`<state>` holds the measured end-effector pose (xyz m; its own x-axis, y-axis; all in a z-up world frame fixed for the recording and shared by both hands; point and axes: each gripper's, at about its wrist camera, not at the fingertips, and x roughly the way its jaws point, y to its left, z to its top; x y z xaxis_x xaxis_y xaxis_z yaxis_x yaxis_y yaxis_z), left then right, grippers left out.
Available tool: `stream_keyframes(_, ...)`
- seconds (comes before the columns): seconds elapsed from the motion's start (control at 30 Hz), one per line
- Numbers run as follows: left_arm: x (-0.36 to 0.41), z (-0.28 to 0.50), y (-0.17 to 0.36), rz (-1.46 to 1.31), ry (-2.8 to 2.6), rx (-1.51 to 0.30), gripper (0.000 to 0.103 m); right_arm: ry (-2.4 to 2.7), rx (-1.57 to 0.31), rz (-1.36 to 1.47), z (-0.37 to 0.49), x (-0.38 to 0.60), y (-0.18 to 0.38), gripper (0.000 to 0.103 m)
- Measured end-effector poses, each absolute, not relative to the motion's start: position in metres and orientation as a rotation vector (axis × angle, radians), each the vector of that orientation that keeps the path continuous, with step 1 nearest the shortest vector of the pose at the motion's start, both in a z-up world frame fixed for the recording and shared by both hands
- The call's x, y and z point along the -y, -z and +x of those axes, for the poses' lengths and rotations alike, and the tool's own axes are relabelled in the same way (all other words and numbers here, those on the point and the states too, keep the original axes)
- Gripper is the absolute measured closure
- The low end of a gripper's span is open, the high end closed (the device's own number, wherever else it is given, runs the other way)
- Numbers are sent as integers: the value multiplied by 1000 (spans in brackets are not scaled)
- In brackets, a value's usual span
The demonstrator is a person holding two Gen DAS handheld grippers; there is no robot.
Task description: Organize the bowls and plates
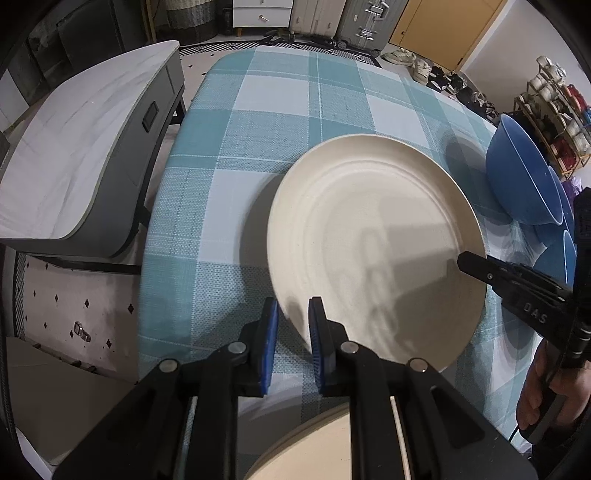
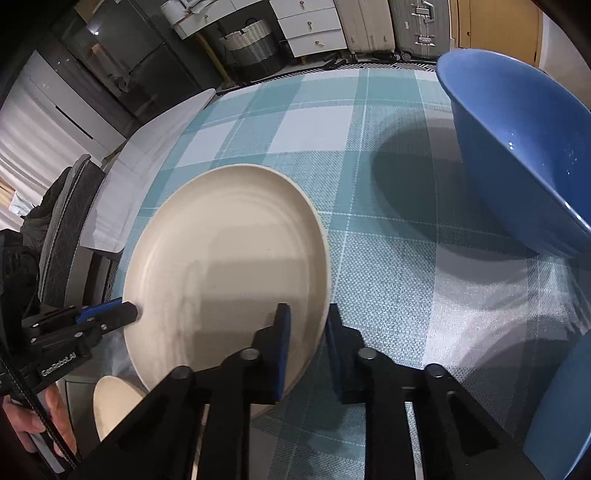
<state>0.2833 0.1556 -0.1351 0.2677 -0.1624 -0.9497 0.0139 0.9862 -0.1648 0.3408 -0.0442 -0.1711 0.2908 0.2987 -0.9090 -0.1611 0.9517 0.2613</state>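
A: The biggest thing before you is the table [image 1: 229, 155] under its teal-and-white checked cloth. Off its left edge stands a white-topped side table [image 1: 85, 155], and along the far wall you have suitcases [image 1: 354, 22] and a white drawer unit [image 2: 310, 26].

B: And the task's own things?

A: The cream plate [image 1: 376, 251] sits tilted over the cloth's near half, and you hold it from both sides. Your left gripper [image 1: 293, 325] is clenched on its near-left rim, blue pads on either face. Your right gripper [image 2: 306, 332] grasps the opposite rim the same way, one finger over the plate, the other outside it.

B: What stands in the way?

A: A large blue bowl [image 2: 517, 147] tips on its side just right of the plate, casting a dark shadow on the cloth. More blue bowls [image 1: 557, 254] crowd behind it, near your right gripper.

B: Anything hard to make out?

A: A second cream plate [image 1: 317, 446] lies under your left gripper, mostly hidden by the fingers. One blue bowl [image 2: 561, 413] is cut off at the right wrist view's edge. I cannot tell whether the held plate's low edge touches the cloth.
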Motion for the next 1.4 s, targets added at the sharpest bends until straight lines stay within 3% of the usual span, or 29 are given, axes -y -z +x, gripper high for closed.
stream_keyframes(0.63, -157, 282, 113, -124, 72, -1228, 89, -293, -1229, 144, 342, 43, 168, 93)
stream_keyframes(1.4, -163, 302, 151, -222, 84, -1290, 89, -288, -1144, 101, 347, 39, 174, 91)
